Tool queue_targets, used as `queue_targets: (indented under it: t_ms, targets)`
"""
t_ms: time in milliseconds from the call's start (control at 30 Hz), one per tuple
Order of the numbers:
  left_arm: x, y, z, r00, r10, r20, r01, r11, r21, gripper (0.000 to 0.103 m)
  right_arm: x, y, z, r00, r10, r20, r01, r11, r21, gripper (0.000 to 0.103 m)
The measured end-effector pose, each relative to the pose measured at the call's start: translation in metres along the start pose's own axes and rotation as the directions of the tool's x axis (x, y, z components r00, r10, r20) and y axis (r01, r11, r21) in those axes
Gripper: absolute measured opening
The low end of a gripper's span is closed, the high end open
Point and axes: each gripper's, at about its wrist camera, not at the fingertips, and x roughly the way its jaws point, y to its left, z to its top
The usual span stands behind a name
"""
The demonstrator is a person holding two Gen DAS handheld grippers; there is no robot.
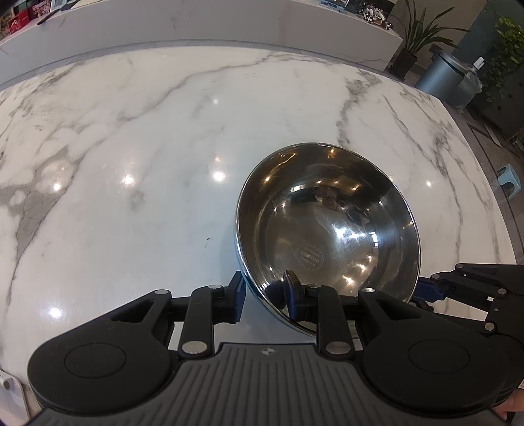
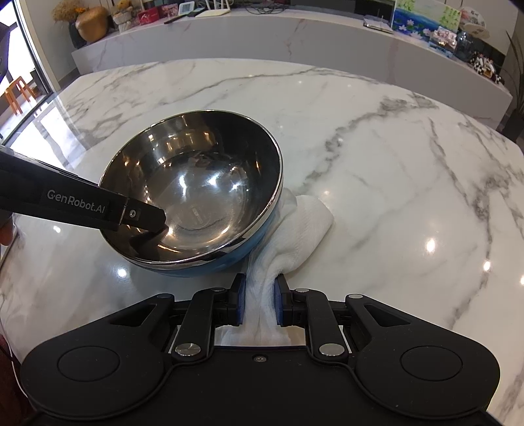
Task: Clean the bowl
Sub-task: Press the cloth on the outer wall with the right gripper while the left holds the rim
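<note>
Nearest in the right wrist view, a white cloth (image 2: 262, 295) is pinched between the two blue pads of the right gripper (image 2: 259, 300), so that a loose bunch is left free ahead of the pads for wiping. That free end is laid on the counter (image 2: 393, 157) and is pressed against the blue outer wall of the bowl (image 2: 196, 183), low on its right side (the inside is not yet being touched by it).

In the left wrist view, the near rim of the bowl (image 1: 327, 222) is clamped by the left gripper (image 1: 265, 291), one pad being set outside the wall and the other inside. The bowl is thereby tipped, with its far side raised and its steel interior turned toward the cloth hand; this grip is judged to be meant to keep the bowl from sliding on the polished marble while it is rubbed.

Farther off, only bare marble is seen, then a raised ledge (image 2: 294, 29) with small ornaments.
</note>
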Motion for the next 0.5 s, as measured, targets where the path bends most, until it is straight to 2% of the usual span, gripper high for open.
queue_targets:
  t_ms: [267,500]
  targets:
    - [0.001,-0.001,0.002,1.0,0.003,0.01,-0.003,1.0,0.021,0.024,-0.005,-0.003,0.0,1.0,-0.001,0.015,0.001,1.0,-0.006,0.015]
    - [0.002,-0.003,0.003,1.0,0.011,0.017,-0.012,0.999,0.04,0.024,-0.024,-0.011,0.004,0.997,0.002,0.081,-0.002,1.0,0.009,0.015]
